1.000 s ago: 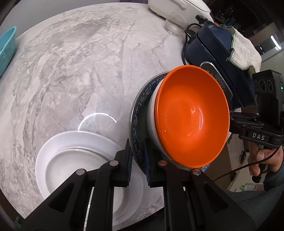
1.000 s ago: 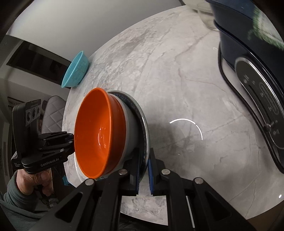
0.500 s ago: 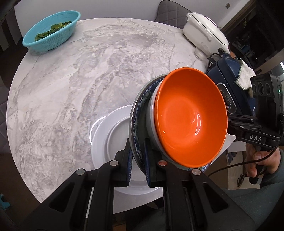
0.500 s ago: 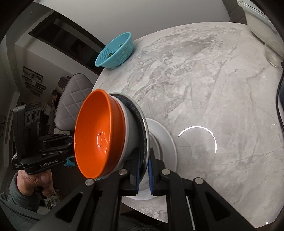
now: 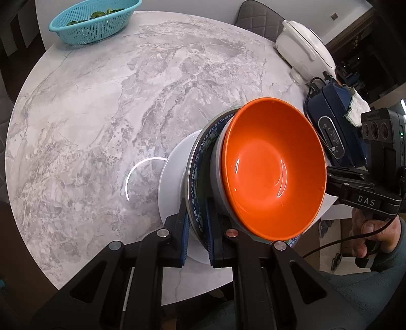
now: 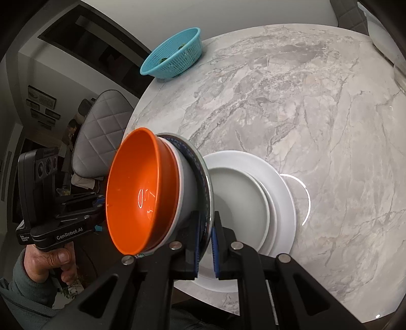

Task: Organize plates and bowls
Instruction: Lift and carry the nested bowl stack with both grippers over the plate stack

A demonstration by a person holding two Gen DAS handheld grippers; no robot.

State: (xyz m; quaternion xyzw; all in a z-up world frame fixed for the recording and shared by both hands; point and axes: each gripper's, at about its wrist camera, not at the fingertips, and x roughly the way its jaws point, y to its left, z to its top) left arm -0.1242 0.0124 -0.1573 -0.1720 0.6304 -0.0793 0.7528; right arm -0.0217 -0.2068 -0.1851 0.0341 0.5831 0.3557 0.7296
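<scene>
An orange bowl [image 5: 272, 177] nests in a white bowl [image 5: 217, 182] on a blue-patterned plate [image 5: 196, 177]. My left gripper [image 5: 198, 228] is shut on that plate's rim on one side, and my right gripper [image 6: 205, 243] is shut on the rim opposite. The stack [image 6: 144, 195] is held in the air above the table. Under it lie two stacked white plates [image 6: 253, 198], partly hidden in the left wrist view [image 5: 172, 172].
The round grey marble table [image 5: 101, 114] carries a teal basket [image 5: 94, 20] of greens at the far side, a white cooker [image 5: 304, 43] and a navy appliance [image 5: 332, 121] with a cloth on the right. A grey padded chair [image 6: 99, 132] stands at the table's edge.
Both grippers have risen with the bowl-and-plate stack, away from the table. More of the table and the white plates below now show.
</scene>
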